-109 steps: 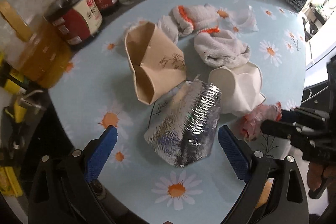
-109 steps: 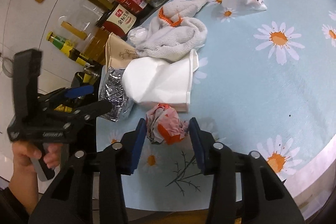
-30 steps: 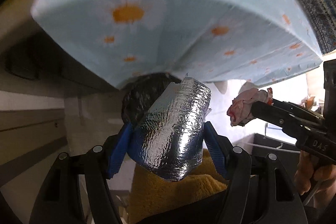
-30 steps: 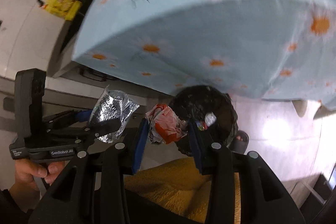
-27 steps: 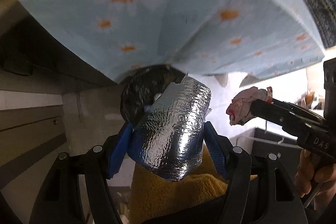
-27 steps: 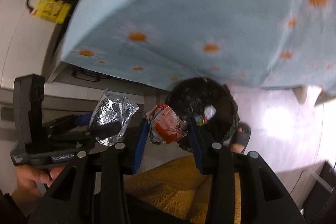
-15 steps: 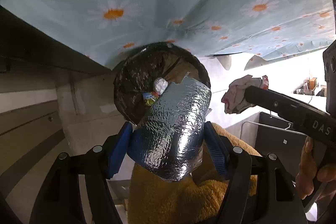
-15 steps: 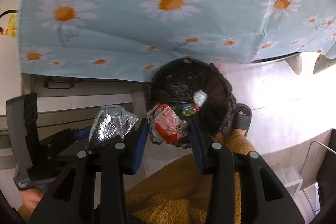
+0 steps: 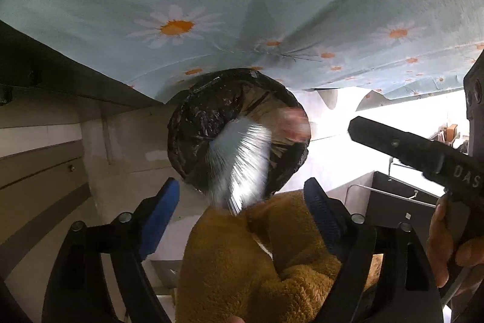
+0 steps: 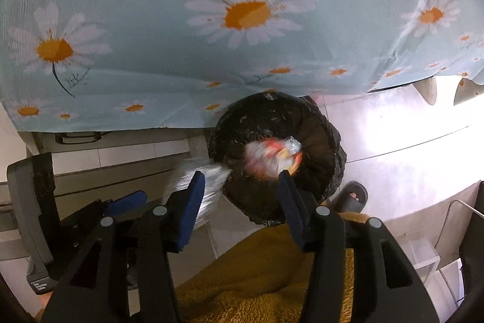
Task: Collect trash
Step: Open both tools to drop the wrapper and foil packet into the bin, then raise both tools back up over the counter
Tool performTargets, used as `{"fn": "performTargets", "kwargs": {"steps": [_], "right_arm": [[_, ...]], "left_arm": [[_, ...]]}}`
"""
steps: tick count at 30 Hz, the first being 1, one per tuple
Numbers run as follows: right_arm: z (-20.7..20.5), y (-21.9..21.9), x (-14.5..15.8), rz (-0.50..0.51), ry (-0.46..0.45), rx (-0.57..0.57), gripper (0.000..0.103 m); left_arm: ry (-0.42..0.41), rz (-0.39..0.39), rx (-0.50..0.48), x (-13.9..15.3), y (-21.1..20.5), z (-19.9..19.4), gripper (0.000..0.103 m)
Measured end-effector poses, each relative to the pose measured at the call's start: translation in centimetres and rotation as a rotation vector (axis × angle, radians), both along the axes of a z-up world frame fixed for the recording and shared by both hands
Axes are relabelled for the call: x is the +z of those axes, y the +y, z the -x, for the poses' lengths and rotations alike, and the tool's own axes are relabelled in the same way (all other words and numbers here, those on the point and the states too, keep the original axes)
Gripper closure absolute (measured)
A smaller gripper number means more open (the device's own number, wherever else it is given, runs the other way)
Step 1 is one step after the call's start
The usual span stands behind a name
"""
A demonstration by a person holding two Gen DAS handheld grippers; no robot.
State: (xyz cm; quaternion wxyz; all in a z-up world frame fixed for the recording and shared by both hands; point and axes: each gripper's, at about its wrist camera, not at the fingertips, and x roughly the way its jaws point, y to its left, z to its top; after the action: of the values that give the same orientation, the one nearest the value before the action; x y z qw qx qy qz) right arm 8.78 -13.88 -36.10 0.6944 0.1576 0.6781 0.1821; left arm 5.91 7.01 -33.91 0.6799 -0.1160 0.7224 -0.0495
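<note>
A round bin lined with a black bag [image 9: 193, 129] stands on the floor below the table edge; it also shows in the right wrist view [image 10: 320, 147]. My left gripper [image 9: 240, 214] is open above it, and the silver foil wrapper [image 9: 242, 162] falls blurred from it toward the bin. My right gripper [image 10: 240, 199] is open, and the crumpled red and white wrapper [image 10: 272, 156] falls blurred into the bin mouth. The foil wrapper [image 10: 208, 171] also shows at the bin's left rim in the right wrist view.
The blue daisy tablecloth [image 9: 242, 5] hangs over the table edge above the bin [image 10: 242, 20]. A mustard fleece-clad leg [image 9: 257, 268] is just below the grippers. A sandalled foot [image 10: 354, 196] stands right of the bin. A dark metal rack [image 9: 402, 202] stands at the right.
Both grippers have opened. The foil wrapper has left the left gripper and the red and white wrapper has left the right one; both are dropping toward the bin.
</note>
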Motion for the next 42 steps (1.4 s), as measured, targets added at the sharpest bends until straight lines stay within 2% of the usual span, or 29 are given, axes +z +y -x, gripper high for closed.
{"fn": "performTargets", "kwargs": {"steps": [4, 10, 17, 18, 22, 37, 42], "right_arm": [[0.3, -0.2, 0.4, -0.007, -0.001, -0.001, 0.05], [1.0, -1.7, 1.3, -0.023, -0.008, -0.028, 0.049], [1.8, -2.5, 2.2, -0.031, -0.022, -0.022, 0.048], [2.0, -2.5, 2.2, -0.035, -0.025, -0.025, 0.048], [2.5, -3.0, 3.0, -0.052, -0.045, -0.035, 0.044], [3.9, -3.9, 10.1, -0.11, -0.182, -0.045, 0.041], [4.0, -3.5, 13.3, -0.095, -0.262, -0.017, 0.041]], "left_arm": [[0.002, -0.01, -0.009, 0.3, -0.1, 0.0, 0.02], [-0.04, -0.035, -0.008, 1.5, -0.5, 0.1, 0.012], [-0.044, -0.056, -0.011, 2.2, -1.2, 0.3, 0.011], [-0.048, -0.061, -0.017, 2.4, -1.4, 0.4, 0.007], [-0.06, -0.066, -0.027, 3.2, -1.8, 0.8, 0.007], [-0.179, -0.082, -0.06, 10.7, -2.0, 1.4, 0.007], [-0.259, -0.077, -0.08, 14.1, -2.1, 1.3, 0.007]]}}
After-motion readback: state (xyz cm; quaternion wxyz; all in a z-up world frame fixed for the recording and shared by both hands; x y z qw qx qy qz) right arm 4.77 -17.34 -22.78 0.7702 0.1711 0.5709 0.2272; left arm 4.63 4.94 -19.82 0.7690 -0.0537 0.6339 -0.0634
